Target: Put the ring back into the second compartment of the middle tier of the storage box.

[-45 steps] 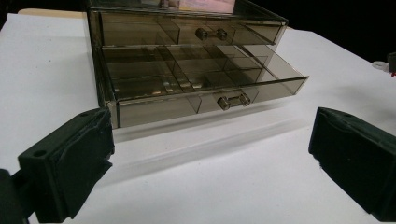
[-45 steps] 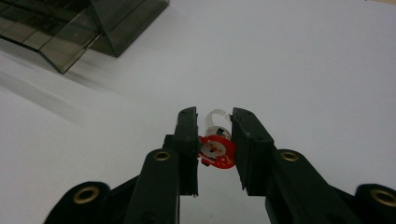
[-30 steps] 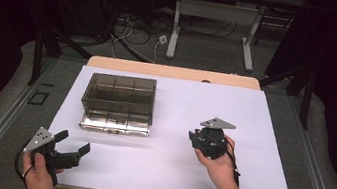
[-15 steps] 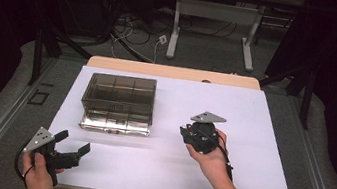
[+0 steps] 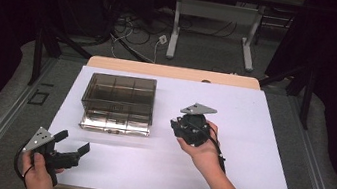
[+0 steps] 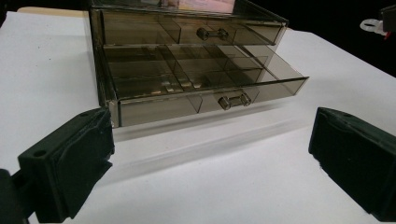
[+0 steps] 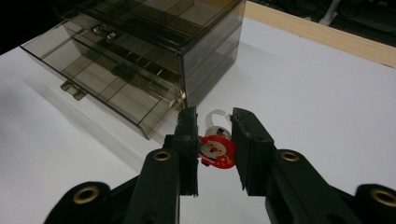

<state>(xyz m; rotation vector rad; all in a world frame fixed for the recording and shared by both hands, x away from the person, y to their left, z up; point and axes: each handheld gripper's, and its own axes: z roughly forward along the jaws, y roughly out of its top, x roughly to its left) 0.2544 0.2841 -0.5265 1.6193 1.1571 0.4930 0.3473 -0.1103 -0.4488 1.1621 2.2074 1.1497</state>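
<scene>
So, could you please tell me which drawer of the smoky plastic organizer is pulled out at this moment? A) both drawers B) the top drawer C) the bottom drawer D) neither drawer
C: in the left gripper view the bottom drawer juts forward of the organizer, while the top drawer sits flush.

- My white table (image 5: 258, 153) has a wooden edge (image 5: 175, 71) at its far side.
- Beyond it I see tangled cables (image 5: 131, 23) on the floor.
- A second table's grey legs (image 5: 175, 30) stand behind.
</scene>
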